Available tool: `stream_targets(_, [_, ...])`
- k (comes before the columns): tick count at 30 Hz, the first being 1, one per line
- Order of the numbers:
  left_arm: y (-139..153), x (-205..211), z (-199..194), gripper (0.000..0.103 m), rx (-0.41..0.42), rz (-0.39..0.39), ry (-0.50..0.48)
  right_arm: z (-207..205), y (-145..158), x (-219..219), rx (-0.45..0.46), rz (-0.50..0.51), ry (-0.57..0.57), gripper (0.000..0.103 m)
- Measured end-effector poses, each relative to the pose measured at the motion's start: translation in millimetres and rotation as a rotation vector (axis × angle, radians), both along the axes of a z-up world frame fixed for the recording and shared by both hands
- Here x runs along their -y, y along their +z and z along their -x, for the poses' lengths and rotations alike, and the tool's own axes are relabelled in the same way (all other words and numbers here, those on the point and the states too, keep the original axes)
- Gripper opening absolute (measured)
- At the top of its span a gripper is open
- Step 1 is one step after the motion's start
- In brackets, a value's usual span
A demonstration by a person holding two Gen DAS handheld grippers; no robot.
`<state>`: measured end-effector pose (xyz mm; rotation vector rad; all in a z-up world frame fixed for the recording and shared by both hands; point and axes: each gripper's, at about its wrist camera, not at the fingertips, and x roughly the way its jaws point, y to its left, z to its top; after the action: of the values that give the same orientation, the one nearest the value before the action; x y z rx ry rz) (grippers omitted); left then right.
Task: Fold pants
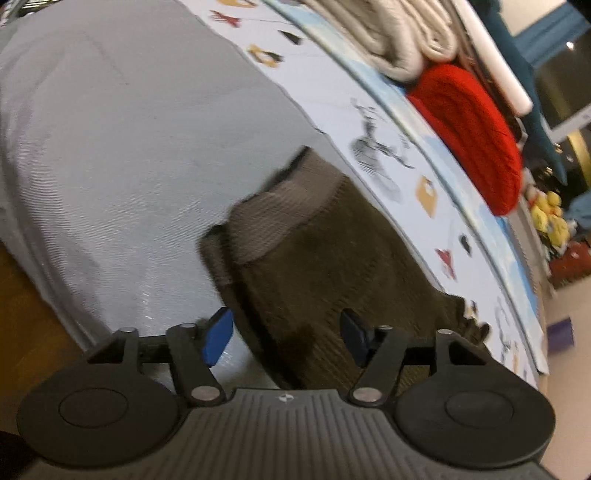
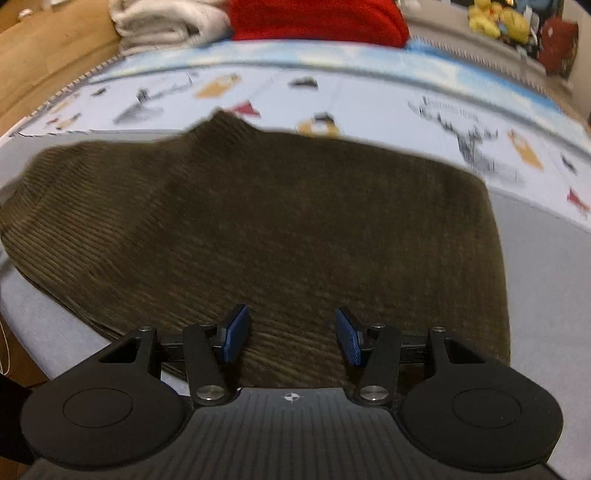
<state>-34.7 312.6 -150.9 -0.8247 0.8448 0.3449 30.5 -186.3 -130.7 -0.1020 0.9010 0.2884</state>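
At the bottom centre of the left wrist view the left gripper has its jaws spread apart, nothing pinched; one blue pad sits over grey cloth just left of the garment edge, the other over the dark corduroy, so the pants lie between and under them, not gripped. Same spot in the right wrist view: the right gripper stands with jaws parted, hovering over the near edge of the pants, no fabric caught as far as the blur allows.

Outward: the pants look already doubled into a compact brown slab on the grey sheet, layered edges showing at lower left of the right view, and a lighter waistband lining turned up at centre of the left view. So judged at least one fold is done. Left: probably one more fold or a tidy-up, since the top edge is lumpy.

Beyond, upper part of both frames: patterned cover, red knit, cream blanket, yellow plush toys
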Motion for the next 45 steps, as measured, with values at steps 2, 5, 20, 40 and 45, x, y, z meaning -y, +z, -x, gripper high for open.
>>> stream_targets(2, [-7,-6,-2,0.07,-0.024,0.009,0.016,-1,-2,2,-0.009,-0.011,-0.004,0.055])
stream_targets(5, [-19,-12,-7,0.071,-0.052,0.047,0.049,0,-3,1,-0.01,-0.007,-0.002,0.055])
stream_targets(20, [14,32,-25,0.024,0.065,-0.263,-0.02,3,3,8,0.018,-0.021,-0.004,0.052])
stream_targets(40, [114,411,-73,0.012,0.436,-0.687,-0.868,-1,39,118,0.2,-0.224,-0.313,0.052])
stream_targets(45, [46,499,-58,0.015,0.347,-0.808,-1.052,2,35,170,0.195,-0.336,-0.531,0.052])
